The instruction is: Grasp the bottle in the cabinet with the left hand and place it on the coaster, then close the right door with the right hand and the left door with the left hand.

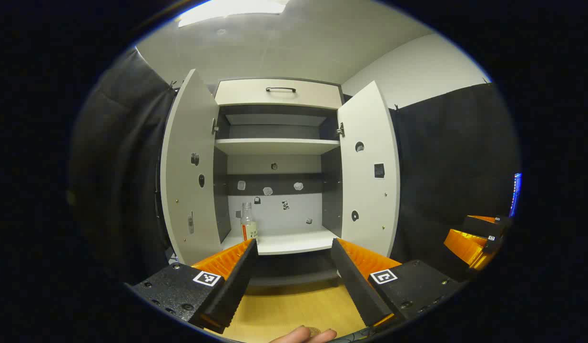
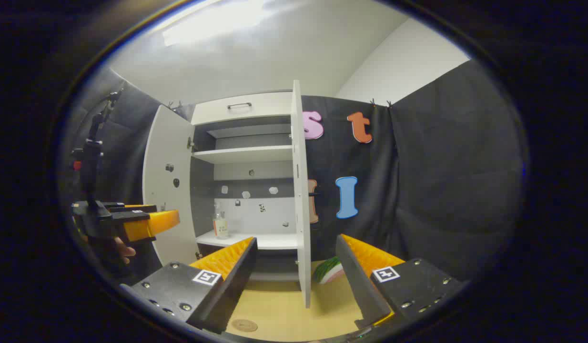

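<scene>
only rightward, watermelon slice (image 2: 329,270) behind door (image 2: 301,190)

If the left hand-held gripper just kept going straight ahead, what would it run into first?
Probably nothing at once: the open left hand-held gripper points between both open doors into the cabinet. It would likely reach the lower shelf or back wall; the bottle stands left of that line. Depth is unclear.

Nothing I could read. The bottle (image 1: 248,224) in the cabinet (image 1: 279,93) carried a label, but its print was too small and blurred to make out. The square markers (image 1: 207,278) on my fingers bore patterns only, no legible words.
</scene>
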A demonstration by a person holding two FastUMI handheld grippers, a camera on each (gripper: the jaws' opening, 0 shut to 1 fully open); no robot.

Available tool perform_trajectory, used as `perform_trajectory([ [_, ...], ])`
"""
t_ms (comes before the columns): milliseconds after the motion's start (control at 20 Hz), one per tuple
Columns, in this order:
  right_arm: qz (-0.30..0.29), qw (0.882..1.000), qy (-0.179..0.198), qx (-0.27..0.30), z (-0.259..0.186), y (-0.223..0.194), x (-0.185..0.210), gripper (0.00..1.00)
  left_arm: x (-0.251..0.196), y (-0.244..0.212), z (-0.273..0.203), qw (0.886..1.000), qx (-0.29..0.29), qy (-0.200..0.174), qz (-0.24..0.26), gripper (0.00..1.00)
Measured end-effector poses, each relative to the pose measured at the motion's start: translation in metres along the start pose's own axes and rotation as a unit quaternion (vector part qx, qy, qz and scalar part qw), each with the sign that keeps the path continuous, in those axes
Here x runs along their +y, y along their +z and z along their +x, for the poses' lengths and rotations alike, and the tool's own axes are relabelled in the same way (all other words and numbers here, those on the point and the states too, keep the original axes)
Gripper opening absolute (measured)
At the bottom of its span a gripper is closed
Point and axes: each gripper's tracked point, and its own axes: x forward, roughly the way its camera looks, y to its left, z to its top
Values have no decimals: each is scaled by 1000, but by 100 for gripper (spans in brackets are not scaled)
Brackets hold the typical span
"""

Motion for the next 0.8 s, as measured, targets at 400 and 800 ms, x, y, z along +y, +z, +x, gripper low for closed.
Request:
perform_trajectory([
  [400, -1, 1000, 9, 6, 32, -6, 9, 100, 39, -2, 18, 1000, -18, 15, 6, 99],
  [800, 6, 1000, 27, -6, 58, -6, 27, 100, 56, -26, 33, 999, 7, 11, -33, 99],
])
